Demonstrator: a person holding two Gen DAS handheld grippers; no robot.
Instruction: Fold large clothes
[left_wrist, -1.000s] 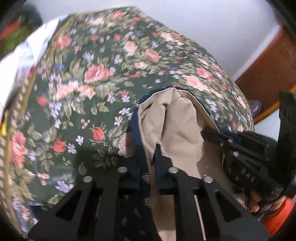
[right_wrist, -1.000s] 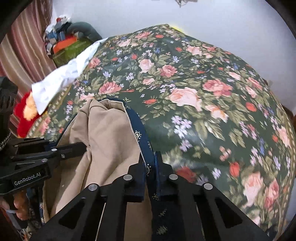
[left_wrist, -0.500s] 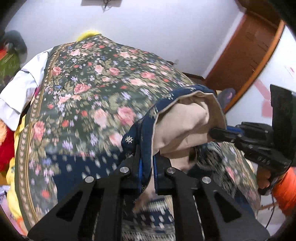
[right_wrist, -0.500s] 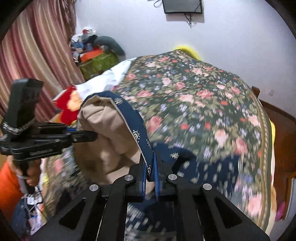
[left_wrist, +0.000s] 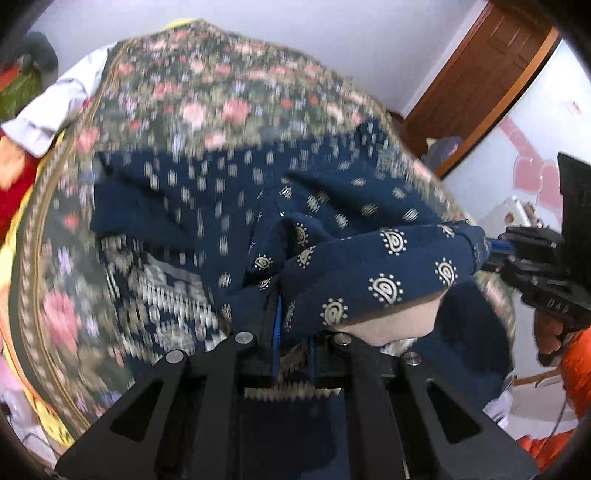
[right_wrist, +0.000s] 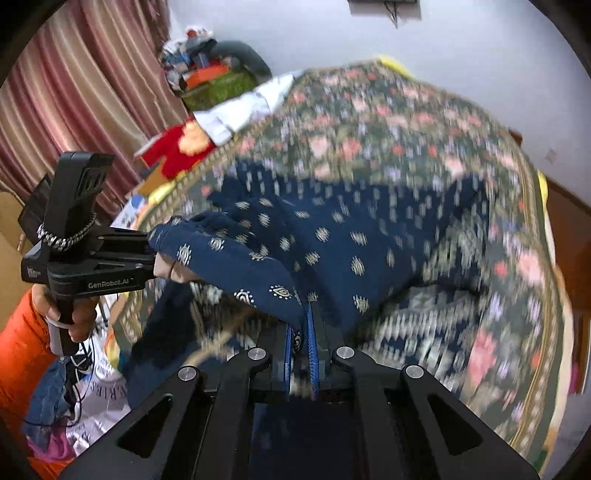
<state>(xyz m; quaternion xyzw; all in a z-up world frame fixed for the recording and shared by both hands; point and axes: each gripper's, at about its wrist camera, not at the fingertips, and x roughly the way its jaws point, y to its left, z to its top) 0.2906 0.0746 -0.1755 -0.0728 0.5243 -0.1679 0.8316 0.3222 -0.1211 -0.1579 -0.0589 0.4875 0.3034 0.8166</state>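
Observation:
A large navy garment (left_wrist: 373, 266) with a cream paisley print and beige lining lies partly on the floral bed (left_wrist: 207, 96). My left gripper (left_wrist: 291, 347) is shut on one part of its edge, held up above the bed. My right gripper (right_wrist: 301, 354) is shut on another part of the same edge (right_wrist: 258, 280). The edge stretches between the two grippers. The right gripper also shows at the right of the left wrist view (left_wrist: 491, 254), and the left gripper at the left of the right wrist view (right_wrist: 151, 251). The rest of the garment (right_wrist: 388, 236) spreads across the bed, blurred by motion.
A white cloth (right_wrist: 251, 107) lies at the bed's far corner beside a red and orange item (right_wrist: 181, 147). Striped curtains (right_wrist: 74, 103) and a pile of things (right_wrist: 207, 62) stand left. A wooden door (left_wrist: 491, 74) is at the right. Clutter lies on the floor (right_wrist: 92, 398).
Both grippers have lifted the garment's edge and drawn it back toward the near side; the navy outer face now shows instead of the beige lining, and more of the garment lies spread on the bed.

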